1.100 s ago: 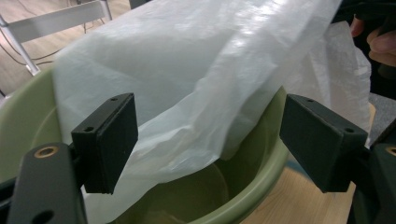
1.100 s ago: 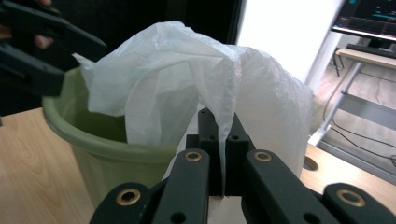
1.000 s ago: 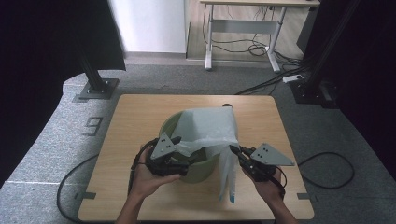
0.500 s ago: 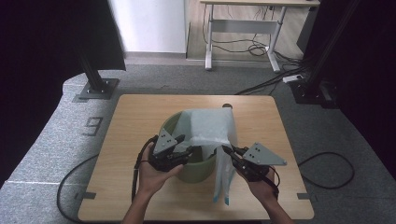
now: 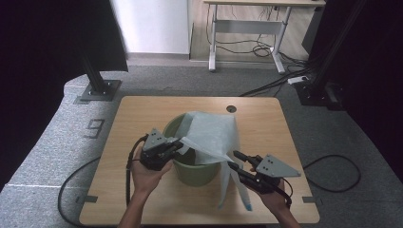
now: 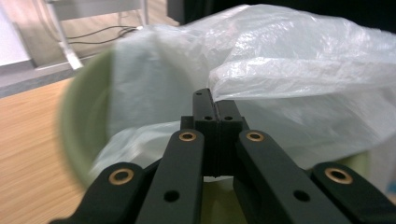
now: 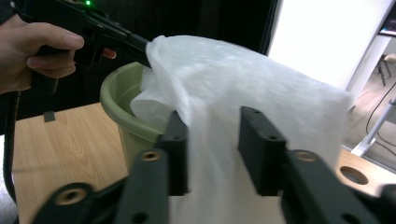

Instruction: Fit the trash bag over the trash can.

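Lifted higher, the plastic bag stays pinched by the left gripper over the green bin, unlined; right gripper open around it

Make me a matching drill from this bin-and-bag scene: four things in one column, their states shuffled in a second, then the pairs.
Things:
1. left gripper
2. right gripper
3. green bin
4. plastic bag

States:
A. stands upright on the wooden table
B. jaws apart, bag film between them
C. draped over the rim, one end hanging outside
D. jaws closed on the bag's edge

Pairs: 1-D, 2-B, 3-A, 4-C
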Motion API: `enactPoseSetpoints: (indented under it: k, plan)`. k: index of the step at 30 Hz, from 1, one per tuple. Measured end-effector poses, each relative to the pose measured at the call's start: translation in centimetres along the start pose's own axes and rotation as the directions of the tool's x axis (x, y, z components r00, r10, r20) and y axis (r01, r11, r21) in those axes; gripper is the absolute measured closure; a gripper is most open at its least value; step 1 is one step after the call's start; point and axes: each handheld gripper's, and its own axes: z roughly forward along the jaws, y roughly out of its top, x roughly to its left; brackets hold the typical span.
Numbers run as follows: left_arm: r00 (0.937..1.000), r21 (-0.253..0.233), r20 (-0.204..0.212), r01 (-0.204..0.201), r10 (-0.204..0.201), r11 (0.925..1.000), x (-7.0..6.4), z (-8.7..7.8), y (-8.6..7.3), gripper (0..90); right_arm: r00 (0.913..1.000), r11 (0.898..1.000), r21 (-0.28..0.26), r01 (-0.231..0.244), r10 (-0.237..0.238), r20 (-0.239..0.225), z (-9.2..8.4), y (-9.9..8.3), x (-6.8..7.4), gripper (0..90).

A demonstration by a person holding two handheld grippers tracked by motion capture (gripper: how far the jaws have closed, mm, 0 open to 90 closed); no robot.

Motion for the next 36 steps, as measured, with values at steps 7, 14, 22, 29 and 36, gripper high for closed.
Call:
enactPoseSetpoints:
  k: [7,14,22,29,36]
  plan:
    - [0.9977,-0.012,-0.046,0.049,-0.049,0.9987,2.0,-1.4,-0.3,89.9,0.9969,0.995,-0.069,-0.079,0.079,0.003,-2.5,-0.3,-1.8,47.0]
    - [0.9936,-0.018,-0.066,0.09,-0.091,0.9958,3.7,-2.2,-1.0,89.9,0.9816,0.983,-0.092,-0.159,0.168,0.091,-3.8,-0.6,-5.3,45.7]
    - [0.9897,-0.022,-0.069,0.124,-0.126,0.992,4.8,-2.2,-1.2,89.7,0.9714,0.98,0.002,-0.198,0.196,0.135,-2.0,-3.5,-7.2,42.0]
    - [0.985,-0.021,-0.079,0.152,-0.153,0.9881,5.8,-2.2,-1.3,89.6,0.958,0.961,0.025,-0.275,0.272,0.091,-0.4,-6.3,-7.9,38.7]
    - [0.9836,-0.013,-0.079,0.162,-0.162,0.9867,6.1,-2.0,-1.3,89.5,0.9658,0.963,0.079,-0.259,0.259,0.018,1.2,-7.3,-6.9,34.6]
